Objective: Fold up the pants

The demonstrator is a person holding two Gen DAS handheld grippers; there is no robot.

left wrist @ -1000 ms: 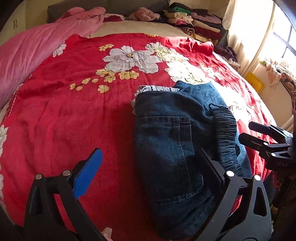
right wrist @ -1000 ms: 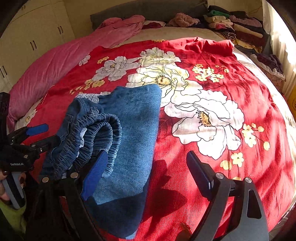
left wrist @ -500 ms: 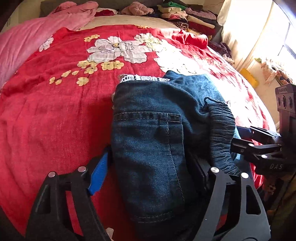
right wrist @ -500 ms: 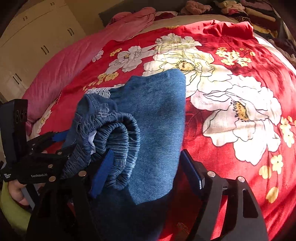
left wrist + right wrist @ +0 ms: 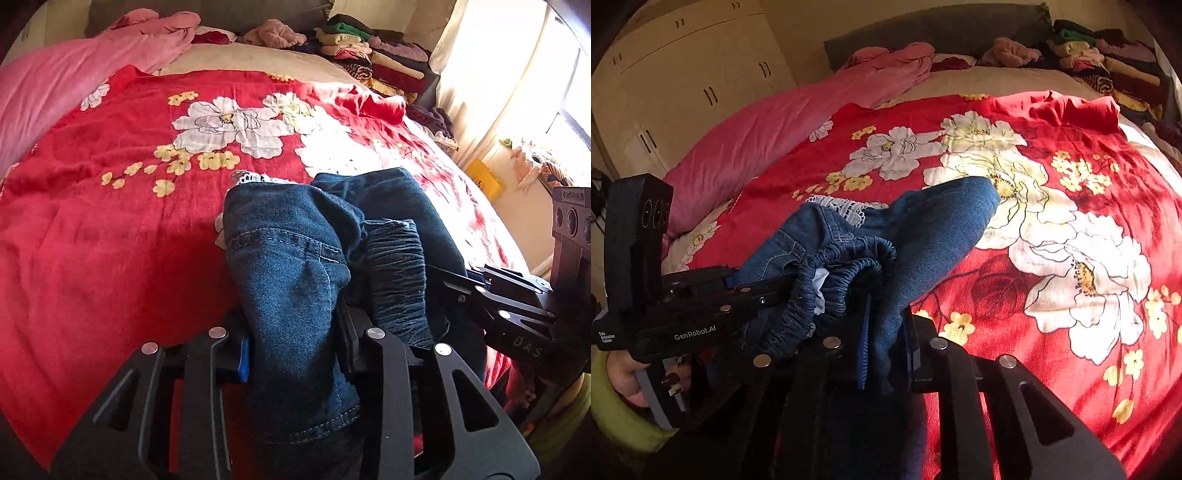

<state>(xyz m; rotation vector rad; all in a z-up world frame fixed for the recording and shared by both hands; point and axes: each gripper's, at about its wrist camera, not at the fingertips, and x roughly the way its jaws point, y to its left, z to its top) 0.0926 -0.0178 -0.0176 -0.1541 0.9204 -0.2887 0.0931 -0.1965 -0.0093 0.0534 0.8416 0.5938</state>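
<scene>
Pants (image 5: 295,266), dark blue denim, folded into a thick bundle near the front edge of the bed (image 5: 1052,122), on the red flowered bedspread (image 5: 110,240). Stitched seam and hem facing up on the left half of the bundle; gathered elastic waistband (image 5: 397,266) bunched on the right half. White lace trim (image 5: 838,206) peeking out at the far end of the bundle, toward the head of the bed.

Left claw (image 5: 295,350) closing on the left half of the bundle, denim filling the gap, both fingers pressed into the cloth, blue pad (image 5: 243,354) just visible against the fabric. Seen from the right wrist, reaching in from the left at the waistband, gripped by a hand (image 5: 622,373) with a green sleeve (image 5: 613,406) at the wrist.

Right claw (image 5: 886,350) closing on a narrow fold of denim, pinched thin between the fingers, ribbed blue pad (image 5: 864,343) flat against the cloth. Seen from the left wrist, coming in at the right side of the bundle, next to the waistband.

Denim drawn up and creased where both claws pinch; far corner of the bundle lying out over a large white flower print.

Pink quilt (image 5: 55,92) heaped along the left edge of the bed. Stacks of folded clothes (image 5: 369,51) at the far right corner, by the headboard. Cream wardrobe (image 5: 694,85) beyond the left edge. Bright curtain (image 5: 498,74) and window past the right edge.
</scene>
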